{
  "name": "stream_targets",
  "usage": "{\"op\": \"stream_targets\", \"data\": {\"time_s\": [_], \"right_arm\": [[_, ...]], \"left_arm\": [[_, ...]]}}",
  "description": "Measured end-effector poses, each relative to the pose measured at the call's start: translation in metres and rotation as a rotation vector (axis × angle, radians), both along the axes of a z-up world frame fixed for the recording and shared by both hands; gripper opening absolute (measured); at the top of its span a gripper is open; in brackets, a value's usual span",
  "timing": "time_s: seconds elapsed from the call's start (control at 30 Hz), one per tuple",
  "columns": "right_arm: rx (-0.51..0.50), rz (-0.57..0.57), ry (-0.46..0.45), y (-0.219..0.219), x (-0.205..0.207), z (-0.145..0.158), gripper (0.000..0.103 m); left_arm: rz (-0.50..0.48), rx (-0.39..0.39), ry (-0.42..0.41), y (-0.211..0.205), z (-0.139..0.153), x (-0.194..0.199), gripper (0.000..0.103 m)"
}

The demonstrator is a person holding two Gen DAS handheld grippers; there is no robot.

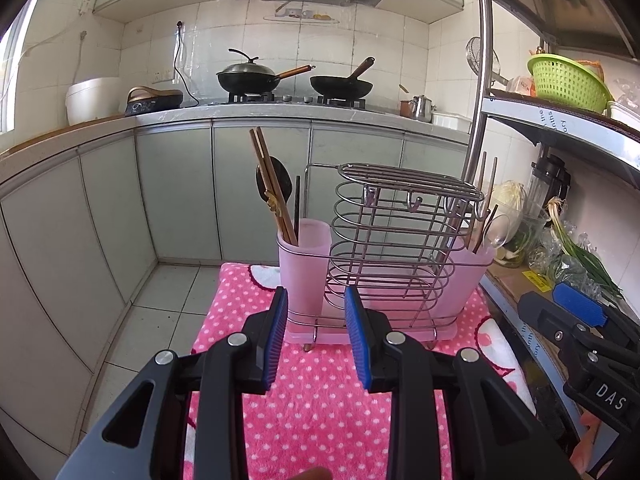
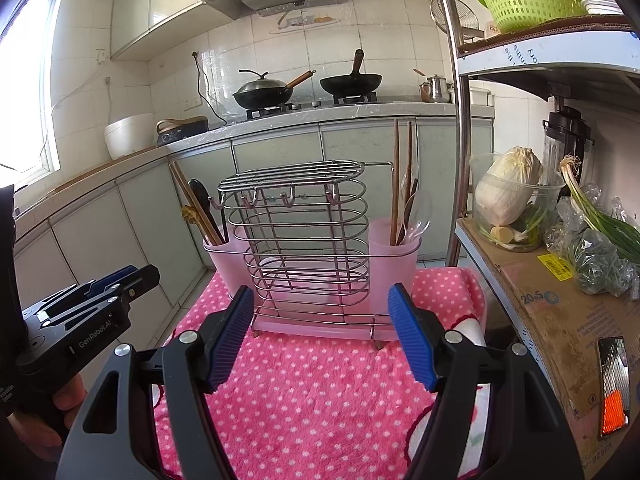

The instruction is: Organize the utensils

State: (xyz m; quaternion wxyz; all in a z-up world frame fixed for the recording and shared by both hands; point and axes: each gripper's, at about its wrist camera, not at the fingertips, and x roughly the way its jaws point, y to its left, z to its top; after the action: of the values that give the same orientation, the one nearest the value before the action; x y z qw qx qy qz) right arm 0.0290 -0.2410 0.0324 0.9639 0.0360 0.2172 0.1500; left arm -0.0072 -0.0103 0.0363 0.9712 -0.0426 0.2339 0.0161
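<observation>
The rack (image 2: 304, 248) stands straight ahead of both grippers on the pink dotted towel (image 2: 320, 380), its long side lying across their line of reach. A pink cup sits at each end. The left cup (image 1: 304, 264) is just ahead of the left gripper (image 1: 316, 340); in it, wooden chopsticks (image 1: 272, 184) lean up and away to the left beside a dark spoon (image 1: 274, 178). The right cup (image 2: 394, 264) lies ahead and slightly right of the right gripper (image 2: 322, 336) and holds upright chopsticks (image 2: 402, 176) and a clear spoon (image 2: 420, 212). So each gripper is nearer its own cup, and every handle points up, calling for a grasp from above or the side.

Both grippers are empty, their fingers apart, the right wider than the left. No utensil lies loose on the towel, so sorting likely means lifting from one cup to the other.

Beyond is a kitchen: a bench (image 1: 280, 110) with two woks, cabinets below, and a steel shelf (image 2: 520, 280) with vegetables close on the right.
</observation>
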Motion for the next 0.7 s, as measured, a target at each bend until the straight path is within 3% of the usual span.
{"op": "stream_targets", "data": {"time_s": [0.7], "right_arm": [[-0.010,-0.014,0.003,0.0007,0.0028,-0.0007,0.070]], "left_arm": [[0.003,0.007,0.009,-0.0032,-0.0007,0.0025,0.028]]}}
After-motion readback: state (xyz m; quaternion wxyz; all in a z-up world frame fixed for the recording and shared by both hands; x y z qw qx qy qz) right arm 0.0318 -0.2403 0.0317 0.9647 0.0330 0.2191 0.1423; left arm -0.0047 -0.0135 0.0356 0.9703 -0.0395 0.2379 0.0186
